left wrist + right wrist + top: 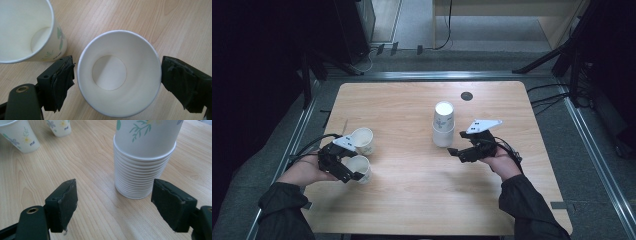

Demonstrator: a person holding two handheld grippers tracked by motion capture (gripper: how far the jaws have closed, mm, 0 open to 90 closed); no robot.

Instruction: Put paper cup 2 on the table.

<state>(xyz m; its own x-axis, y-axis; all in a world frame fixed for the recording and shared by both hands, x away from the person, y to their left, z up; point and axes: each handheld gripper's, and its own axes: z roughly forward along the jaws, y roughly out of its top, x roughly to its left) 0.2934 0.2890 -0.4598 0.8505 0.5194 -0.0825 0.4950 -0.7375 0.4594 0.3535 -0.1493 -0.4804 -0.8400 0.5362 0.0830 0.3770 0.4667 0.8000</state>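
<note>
Paper cups are being dealt out from a stack (443, 125) onto the wooden surface (412, 195), or so it looks from where I stand. Two already sit upright on the person's left side: the far cup (363, 140) and, just beside it and nearer the person, the near cup (359, 168). The left claw (354, 167) straddles that near cup, and in the left gripper view the white mouth of it (119, 72) stands between the two black pads with the jaws spread about as wide as the rim. One pad sits close by the rim and the other shows a sliver of wood between, so I read it as let go, not gripped. The cup stands on its own base. The right claw (457, 151) hangs open with nothing in it, just beside the foot of the stack. In the right gripper view the stack (143, 167) rises ahead, rims nested one on another, mouth down, with flower print on the top cup. By my judgement two cups are set out and many are left in the stack. The next move would be for the open right claw to close on the top cup and lift it clear.
</note>
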